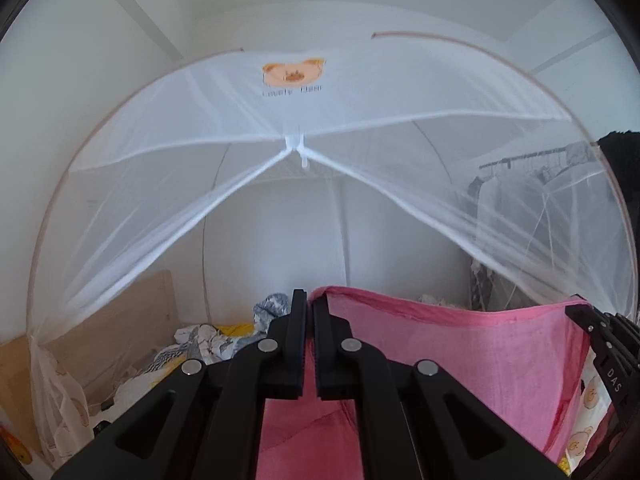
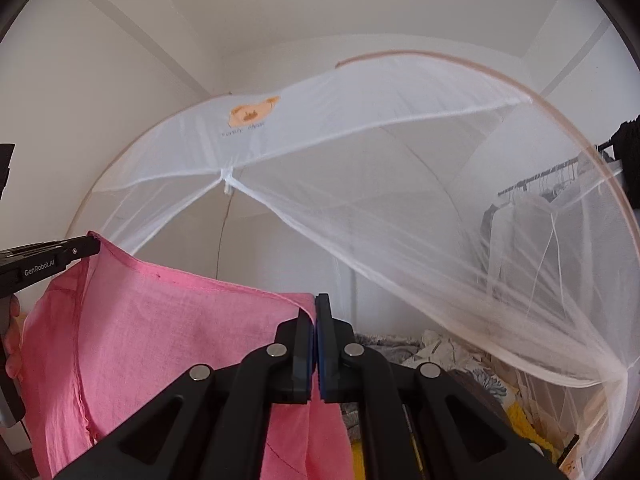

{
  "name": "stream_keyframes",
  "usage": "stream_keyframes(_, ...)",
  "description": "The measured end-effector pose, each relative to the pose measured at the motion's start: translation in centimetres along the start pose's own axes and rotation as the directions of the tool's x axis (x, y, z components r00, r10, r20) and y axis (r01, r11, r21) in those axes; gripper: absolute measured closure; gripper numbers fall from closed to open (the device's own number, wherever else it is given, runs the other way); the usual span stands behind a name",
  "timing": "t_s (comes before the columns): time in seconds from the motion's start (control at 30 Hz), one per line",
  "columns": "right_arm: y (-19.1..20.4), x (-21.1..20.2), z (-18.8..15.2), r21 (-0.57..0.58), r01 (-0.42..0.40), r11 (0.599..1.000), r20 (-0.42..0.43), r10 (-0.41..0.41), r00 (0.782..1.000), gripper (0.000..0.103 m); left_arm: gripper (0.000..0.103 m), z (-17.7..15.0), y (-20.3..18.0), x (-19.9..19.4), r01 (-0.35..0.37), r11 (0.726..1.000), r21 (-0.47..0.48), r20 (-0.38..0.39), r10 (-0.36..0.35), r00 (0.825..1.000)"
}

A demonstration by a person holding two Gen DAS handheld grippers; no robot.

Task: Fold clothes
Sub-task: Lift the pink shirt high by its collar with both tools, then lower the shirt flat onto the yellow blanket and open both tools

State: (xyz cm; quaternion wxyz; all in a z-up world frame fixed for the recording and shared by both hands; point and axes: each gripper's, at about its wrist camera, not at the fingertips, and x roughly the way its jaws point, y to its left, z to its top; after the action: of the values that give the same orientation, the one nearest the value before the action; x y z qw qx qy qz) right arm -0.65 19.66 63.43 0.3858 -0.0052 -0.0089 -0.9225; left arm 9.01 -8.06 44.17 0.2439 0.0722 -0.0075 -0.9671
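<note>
Pink cloth (image 1: 460,356): top edge stretched between left gripper (image 1: 310,312) and right gripper (image 2: 314,312), each clamped shut on a corner.

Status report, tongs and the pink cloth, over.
Left tongs shut on pink cloth. Right tongs shut on opposite corner. Cloth held up, spread between them. Nothing blocking.

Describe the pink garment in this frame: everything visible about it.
The pink garment is thin, slightly crinkled woven cloth with a stitched hem along its top edge. It hangs spread in the air, the top edge sagging between the left gripper and the right gripper, each shut on an upper corner. Its lower part drapes out of view. Nothing else visibly touches it.
</note>
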Motion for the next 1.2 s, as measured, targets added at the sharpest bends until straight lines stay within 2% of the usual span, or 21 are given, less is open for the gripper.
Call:
stream_keyframes(0.13,-1.2,7.8,-4.5,0.009,0.018,1.0,-0.122,-0.017,0.992,0.102,0.1,-3.6,-1.0,9.9,-0.026,1.0,-0.004,-0.141,0.025,0.99)
stream_keyframes(0.23,-2.3,14.3,-8.8,0.006,0.037,0.999,-0.21,-0.035,0.977,0.102,0.1,-7.2,-1.8,17.7,-0.041,0.999,0.004,-0.236,0.04,0.971)
stream_keyframes(0.37,-3.9,23.1,-15.0,0.003,0.062,0.998,-0.321,-0.057,0.945,0.102,0.1,-12.0,-2.9,27.0,-0.06,0.998,0.024,-0.337,0.064,0.939)
stream_keyframes(0.53,-6.2,34.7,-23.3,0.026,0.105,0.994,-0.474,-0.08,0.877,0.102,0.1,-17.1,-2.1,37.9,-0.093,0.995,0.03,-0.436,0.096,0.895)
stream_keyframes(0.67,-7.5,41.6,-29.4,0.051,0.125,0.991,-0.562,-0.075,0.824,0.102,0.1,-22.4,-2.0,45.0,-0.119,0.992,0.052,-0.502,0.129,0.855)
stream_keyframes(0.8,-6.9,46.3,-35.4,0.028,0.117,0.993,-0.647,-0.072,0.759,0.102,0.1,-30.5,-2.6,50.7,-0.111,0.988,0.11,-0.608,0.155,0.779)
stream_keyframes(0.93,-6.6,49.4,-41.9,0.033,0.119,0.992,-0.731,-0.057,0.68,0.102,0.1,-38.4,-2.5,54.2,-0.09,0.985,0.147,-0.709,0.168,0.685)
stream_keyframes(0.97,-6.6,49.8,-43.4,0.036,0.123,0.992,-0.748,-0.055,0.661,0.102,0.096,-40.1,-2.3,54.8,-0.079,0.986,0.145,-0.741,0.161,0.653)
stream_keyframes(1.03,-6.7,50.7,-46.2,0.055,0.123,0.991,-0.794,-0.032,0.607,0.101,0.096,-43.0,-2.0,55.8,-0.058,0.989,0.137,-0.8,0.145,0.583)
stream_keyframes(1.1,-6.8,51.6,-48.8,0.066,0.125,0.99,-0.854,-0.009,0.52,0.1,0.088,-45.0,-1.3,56.5,-0.041,0.993,0.108,-0.86,0.114,0.498)
stream_keyframes(1.13,-6.8,51.8,-49.4,0.056,0.127,0.99,-0.871,-0.014,0.492,0.098,0.087,-45.3,-0.8,56.7,-0.034,0.996,0.083,-0.874,0.089,0.478)
stream_keyframes(1.17,-6.9,51.9,-49.9,0.044,0.129,0.991,-0.883,-0.021,0.468,0.096,0.087,-45.2,-0.2,56.5,-0.021,0.999,0.049,-0.879,0.053,0.474)
stream_keyframes(1.2,-6.9,51.7,-49.9,0.037,0.121,0.992,-0.885,-0.024,0.465,0.094,0.087,-44.7,0.5,56.1,-0.008,1.0,0.014,-0.879,0.017,0.477)
